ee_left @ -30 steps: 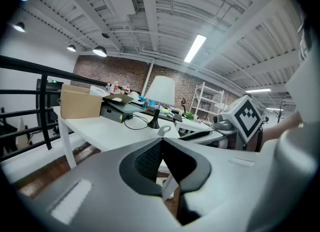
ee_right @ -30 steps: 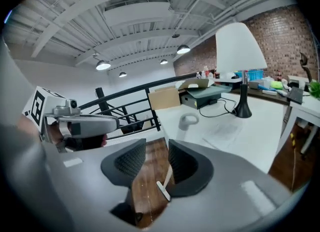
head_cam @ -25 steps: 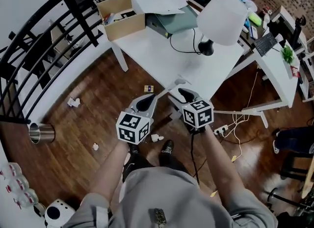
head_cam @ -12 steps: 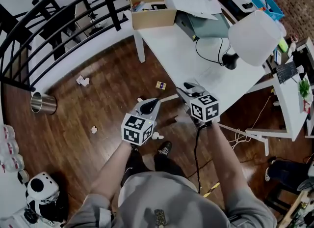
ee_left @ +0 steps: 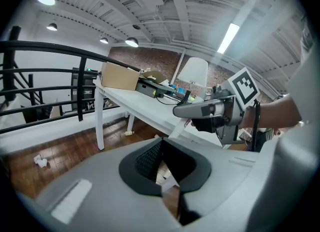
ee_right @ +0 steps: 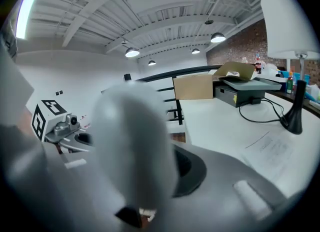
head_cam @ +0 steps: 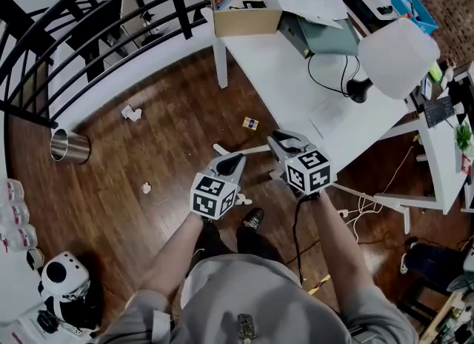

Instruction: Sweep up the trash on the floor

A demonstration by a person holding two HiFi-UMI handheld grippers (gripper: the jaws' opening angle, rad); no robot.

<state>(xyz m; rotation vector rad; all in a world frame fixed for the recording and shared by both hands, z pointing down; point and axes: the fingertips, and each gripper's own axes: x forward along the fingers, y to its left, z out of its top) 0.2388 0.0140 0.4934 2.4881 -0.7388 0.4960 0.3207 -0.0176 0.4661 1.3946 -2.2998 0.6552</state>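
Brown wood floor point(head_cam: 170, 157) spreads under a person who stands holding both grippers out front, level with each other. The left tongs point(head_cam: 235, 159) are clamped tight on a thin white handle point(ee_left: 176, 129), which runs up from them toward the right gripper. The right tongs point(head_cam: 275, 136) have just been closing and now sit narrow round the same handle; in the right gripper view it is a big white blur rising from between the jaws.

The trash is loose on the floor. A crumpled paper wad point(head_cam: 132, 113) lies at ten o'clock from the grippers, near the black railing point(head_cam: 89, 53). A smaller scrap point(head_cam: 146, 187) sits at nine o'clock, and a little yellow box point(head_cam: 250, 122) lies at twelve o'clock, just off the desk's edge. One more white scrap point(head_cam: 238, 199) is at six o'clock, just beside the person's shoe point(head_cam: 252, 220). A steel bin point(head_cam: 70, 146) stands well apart at nine o'clock, past the smaller scrap.

The white desk point(head_cam: 296, 75) fills one to two o'clock, carrying a lamp point(head_cam: 396, 46) with a white shade and, at its far corner at twelve o'clock, an open carton point(head_cam: 244, 9).
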